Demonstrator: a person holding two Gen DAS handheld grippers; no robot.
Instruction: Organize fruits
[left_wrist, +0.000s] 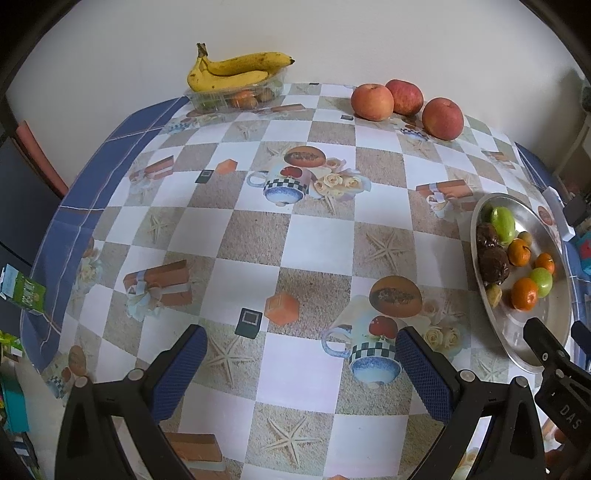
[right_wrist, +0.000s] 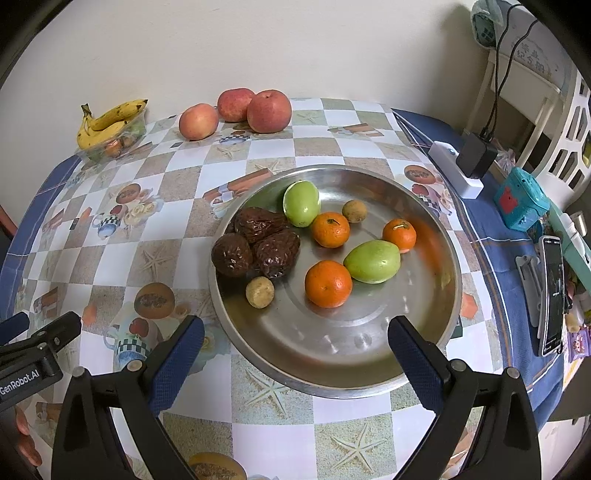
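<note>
A steel plate (right_wrist: 424, 317) holds three oranges (right_wrist: 328, 283), two green fruits (right_wrist: 372, 261), three dark brown fruits (right_wrist: 255, 243) and two small tan fruits (right_wrist: 260, 292). Three red apples (right_wrist: 269, 110) lie at the table's far edge, with bananas (right_wrist: 107, 123) on a clear tray (right_wrist: 138, 127) to their left. My right gripper (right_wrist: 295, 341) hovers open over the plate's near rim, nothing between its fingers. My left gripper (left_wrist: 301, 356) hangs open over bare tablecloth, left of the plate (left_wrist: 546, 325). The apples (left_wrist: 442, 119) and bananas (left_wrist: 229, 72) also show far off in the left wrist view.
The checkered tablecloth (left_wrist: 258, 229) covers the round table. On its right side lie a white power strip with a black adapter (right_wrist: 474, 155), a teal box (right_wrist: 519, 199) and a phone (right_wrist: 552, 295). A green carton (left_wrist: 26, 291) sits off the left edge.
</note>
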